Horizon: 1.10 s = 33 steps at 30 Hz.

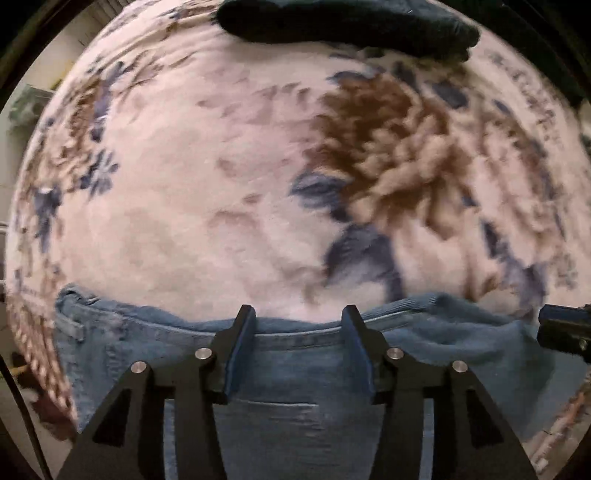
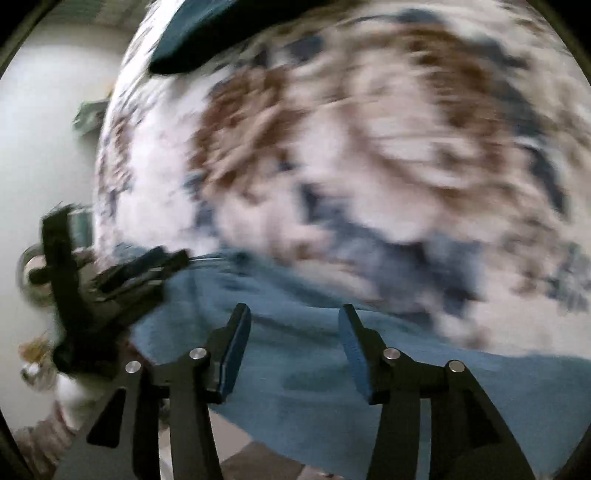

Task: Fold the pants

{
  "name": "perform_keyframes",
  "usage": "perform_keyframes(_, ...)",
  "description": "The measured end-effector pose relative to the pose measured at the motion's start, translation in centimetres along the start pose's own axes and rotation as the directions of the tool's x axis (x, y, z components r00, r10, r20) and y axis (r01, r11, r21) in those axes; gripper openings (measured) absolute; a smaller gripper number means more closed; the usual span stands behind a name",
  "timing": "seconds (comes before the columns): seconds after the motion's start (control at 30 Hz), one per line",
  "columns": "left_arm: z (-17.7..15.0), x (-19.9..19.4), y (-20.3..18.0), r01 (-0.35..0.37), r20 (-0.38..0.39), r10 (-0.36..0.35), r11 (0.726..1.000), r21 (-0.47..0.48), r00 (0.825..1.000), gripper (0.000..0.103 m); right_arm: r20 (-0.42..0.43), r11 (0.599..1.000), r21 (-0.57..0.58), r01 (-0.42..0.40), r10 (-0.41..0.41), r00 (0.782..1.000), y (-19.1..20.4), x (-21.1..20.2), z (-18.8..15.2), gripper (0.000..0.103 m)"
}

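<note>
Pants [image 1: 295,369]: blue denim jeans, lying at the near edge of a floral blanket [image 1: 221,184], waistband running left to right, a belt loop and back-pocket seam visible toward the left. Faded wash, some wrinkling; the right portion shows a plainer, softer face, possibly inside-out fabric. Left gripper [image 1: 298,321]: fingers spread apart, nothing between them, tips straddling the waistband edge from the near side. Right gripper [image 2: 294,317]: fingers likewise apart and empty, hovering over the denim near its far edge; this view is motion-blurred, so contact cannot be confirmed. Both grippers sit about equally close to the fabric; the far edge lies just ahead of each fingertip pair. Judgement: next move needs both to close on that edge. A dark garment [image 1: 347,26] lies well apart at the blanket's far side.
</note>
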<state>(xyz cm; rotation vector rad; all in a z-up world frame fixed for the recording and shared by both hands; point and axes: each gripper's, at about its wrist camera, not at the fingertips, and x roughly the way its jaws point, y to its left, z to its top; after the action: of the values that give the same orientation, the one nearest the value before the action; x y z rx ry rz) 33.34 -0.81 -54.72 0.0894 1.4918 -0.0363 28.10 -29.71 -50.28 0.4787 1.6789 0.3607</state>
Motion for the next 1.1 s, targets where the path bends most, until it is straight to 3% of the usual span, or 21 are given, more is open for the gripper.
perform_keyframes(0.1, 0.0, 0.1, 1.1, -0.010, 0.012, 0.011, 0.999, -0.031, 1.000, 0.046, -0.058, 0.999, 0.015, -0.048, 0.048, 0.997, 2.3, 4.0, 1.7, 0.052)
perform_keyframes(0.23, 0.1, -0.3, 1.9, -0.037, 0.025, 0.037, 0.999, -0.014, 0.999, 0.046, -0.149, 0.998, 0.051, -0.025, 0.033, 0.988, 2.2, 9.3, 3.8, 0.051)
perform_keyframes(0.27, 0.1, -0.4, 2.0, -0.045, 0.026, 0.045, 0.999, -0.010, 0.999, 0.046, -0.149, 0.999, 0.036, -0.022, 0.027, 0.988, 2.5, 9.4, 3.9, 0.040)
perform_keyframes(0.3, -0.6, -0.9, 2.2, -0.047, 0.027, 0.047, 0.999, -0.012, 0.999, 0.046, -0.166, 0.999, 0.016, -0.042, 0.044, 0.985, 3.1, 9.2, 3.6, 0.023)
perform_keyframes(0.43, -1.5, -0.7, 3.1, -0.027, 0.013, 0.028, 0.998, -0.064, 1.000, 0.047, -0.277, 0.995, -0.055, -0.080, 0.062, 0.959, 4.5, 8.9, 1.7, 0.022)
perform_keyframes(0.57, -3.5, 0.0, 5.6, -0.011, 0.003, 0.012, 0.994, -0.113, 1.000, 0.049, -0.308, 0.989, 0.047, -0.142, 0.149, 0.940, 2.3, 9.6, 1.8, 0.023)
perform_keyframes(0.63, -4.3, -0.5, 6.3, -0.009, -0.001, 0.009, 0.992, -0.125, 1.000, 0.049, -0.281, 0.976, 0.132, -0.175, 0.206, 0.937, 0.5, 10.2, 2.8, 0.025)
perform_keyframes(0.73, -4.8, -0.4, 6.6, -0.009, -0.002, 0.009, 0.992, -0.124, 1.000, 0.049, -0.290, 0.969, 0.155, -0.191, 0.230, 0.929, 0.2, 11.6, 3.7, 0.031)
perform_keyframes(0.77, -4.7, -0.2, 6.9, -0.009, -0.003, 0.009, 0.993, -0.119, 1.000, 0.049, -0.300, 0.978, 0.121, -0.171, 0.201, 0.933, 0.8, 11.7, 3.8, 0.029)
perform_keyframes(0.83, -4.2, 0.4, 6.4, -0.010, -0.005, 0.010, 0.994, -0.110, 1.000, 0.050, -0.311, 0.982, 0.087, -0.167, 0.186, 0.932, 1.4, 11.1, 3.8, 0.016)
perform_keyframes(0.93, -4.3, 0.9, 6.1, -0.003, -0.005, 0.002, 0.994, -0.108, 1.000, 0.056, -0.220, 0.979, 0.109, -0.172, 0.192, 0.956, 0.5, 7.9, 4.1, 0.014)
perform_keyframes(1.0, -4.3, 1.0, 6.1, -0.004, -0.011, 0.003, 0.993, -0.115, 1.000, 0.056, -0.150, 0.996, 0.069, -0.059, 0.069, 0.986, 0.2, 6.4, 4.1, 0.013)
perform_keyframes(1.07, -3.6, 1.0, 6.0, -0.001, -0.015, -0.001, 0.993, -0.121, 1.000, 0.056, -0.101, 0.998, 0.059, 0.028, -0.022, 0.995, 1.2, 5.9, 4.7, 0.013)
perform_keyframes(1.1, -3.5, 1.1, 5.8, 0.000, -0.019, -0.003, 0.992, -0.126, 1.000, 0.056, -0.092, 0.995, 0.093, -0.030, 0.038, 0.995, 0.7, 5.1, 4.6, 0.014)
